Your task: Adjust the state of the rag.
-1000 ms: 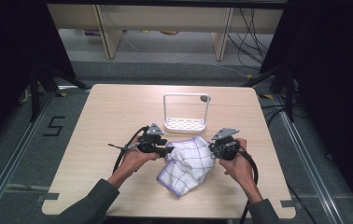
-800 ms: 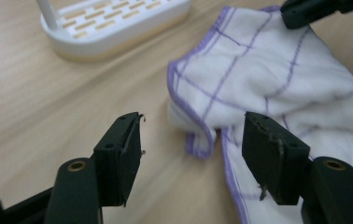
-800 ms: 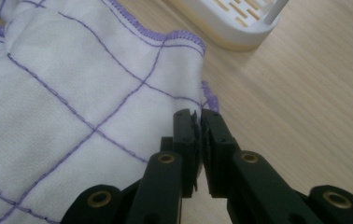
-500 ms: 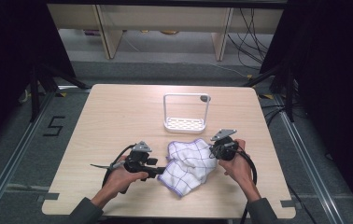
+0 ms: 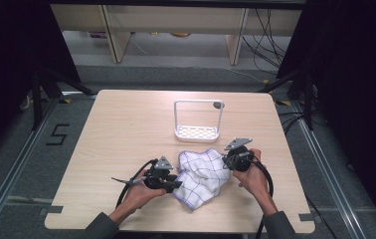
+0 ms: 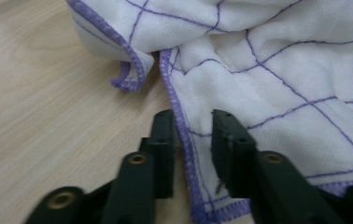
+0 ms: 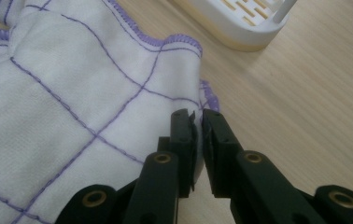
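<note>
The crumpled white cloth with purple grid lines (image 5: pixel 202 178) lies on the pale wooden tabletop (image 5: pixel 126 129). The right hand-held gripper (image 7: pixel 196 122) pinches its hem, anchoring it; the left hand-held gripper (image 6: pixel 191 133), jaws spread, straddles the opposite hem, apparently ready to grip
</note>
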`<state>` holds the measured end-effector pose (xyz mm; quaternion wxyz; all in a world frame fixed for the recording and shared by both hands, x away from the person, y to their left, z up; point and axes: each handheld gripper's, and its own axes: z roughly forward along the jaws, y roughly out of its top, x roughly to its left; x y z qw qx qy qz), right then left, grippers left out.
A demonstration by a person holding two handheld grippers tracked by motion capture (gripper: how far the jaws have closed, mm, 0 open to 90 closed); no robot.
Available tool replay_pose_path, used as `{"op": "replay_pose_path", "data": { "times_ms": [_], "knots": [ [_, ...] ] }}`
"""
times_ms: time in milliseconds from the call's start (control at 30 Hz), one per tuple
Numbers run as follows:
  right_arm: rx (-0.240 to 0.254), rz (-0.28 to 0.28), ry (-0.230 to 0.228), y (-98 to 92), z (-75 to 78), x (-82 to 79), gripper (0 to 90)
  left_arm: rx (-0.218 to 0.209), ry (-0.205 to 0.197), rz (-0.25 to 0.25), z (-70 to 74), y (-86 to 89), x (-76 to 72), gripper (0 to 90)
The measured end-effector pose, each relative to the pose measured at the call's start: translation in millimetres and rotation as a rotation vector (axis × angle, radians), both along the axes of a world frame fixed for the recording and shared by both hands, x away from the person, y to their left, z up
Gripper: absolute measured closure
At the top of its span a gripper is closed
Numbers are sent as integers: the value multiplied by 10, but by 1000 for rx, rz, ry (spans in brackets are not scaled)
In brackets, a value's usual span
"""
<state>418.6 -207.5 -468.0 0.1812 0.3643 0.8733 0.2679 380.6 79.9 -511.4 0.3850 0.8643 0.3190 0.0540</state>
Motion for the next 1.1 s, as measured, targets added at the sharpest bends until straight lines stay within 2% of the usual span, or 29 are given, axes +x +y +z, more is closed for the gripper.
{"op": "replay_pose_path", "data": {
  "times_ms": [100, 133, 200, 233, 300, 333, 367, 400, 500, 567, 600, 700, 733, 767, 800, 833, 867, 900, 933, 967, 1033, 1100],
  "knots": [
    [3, -6, 5, 5, 0, -4, 829, -30, -3, -20, -22, -13, 0, 850],
    [0, -3, 0, 1, -5, 0, 829, -25, -28, -13, -19, -18, -27, 869],
    [2, 0, -3, -14, -6, 7, 831, -18, -63, -19, 8, -7, -62, 878],
    [8, 3, 5, -19, 1, 8, 832, -30, -74, -20, 33, 6, -80, 879],
    [7, 16, -16, -37, 3, 23, 836, -54, -91, -16, 89, 49, -115, 881],
    [8, -2, -12, -40, 24, 4, 837, -55, -97, -13, 121, 82, -135, 881],
    [18, -3, -4, -45, 35, 0, 837, -97, -89, -1, 135, 102, -166, 881],
    [15, -9, -28, -56, 43, 1, 837, -93, -87, -11, 163, 151, -199, 881],
    [31, -14, -34, -78, 82, -14, 841, -122, -95, -5, 210, 296, -350, 881],
    [36, -18, -39, -96, 110, -12, 844, -159, -84, 7, 224, 429, -468, 881],
    [26, -12, -53, -115, 120, -3, 845, -156, -77, 4, 236, 508, -532, 881],
    [26, -21, -43, -150, 130, -1, 846, -184, -54, 44, 190, 713, -736, 881],
    [26, -25, -40, -155, 118, -1, 846, -203, -38, 60, 168, 758, -809, 881],
    [27, -20, -35, -150, 106, 3, 846, -219, -21, 56, 151, 803, -866, 881],
    [36, -16, -27, -135, 101, 6, 845, -230, -18, 70, 142, 831, -921, 880],
    [50, -11, -21, -109, 96, 9, 845, -216, -25, 62, 139, 859, -954, 879],
    [53, -4, -20, -72, 87, 11, 844, -217, -37, 71, 121, 861, -983, 878],
    [43, 7, -21, -28, 76, 15, 843, -200, -31, 69, 116, 880, -993, 876],
    [37, 9, -11, 27, 66, 10, 840, -219, -23, 76, 94, 883, -990, 873],
    [26, 17, -12, 75, 55, 19, 835, -205, -18, 79, 91, 895, -978, 871],
    [33, 28, -42, 149, 40, 49, 814, -214, -17, 105, 87, 920, -928, 867],
    [40, 22, -46, 174, 59, 75, 737, -220, -15, 112, 87, 959, -854, 855]
  ]
}}
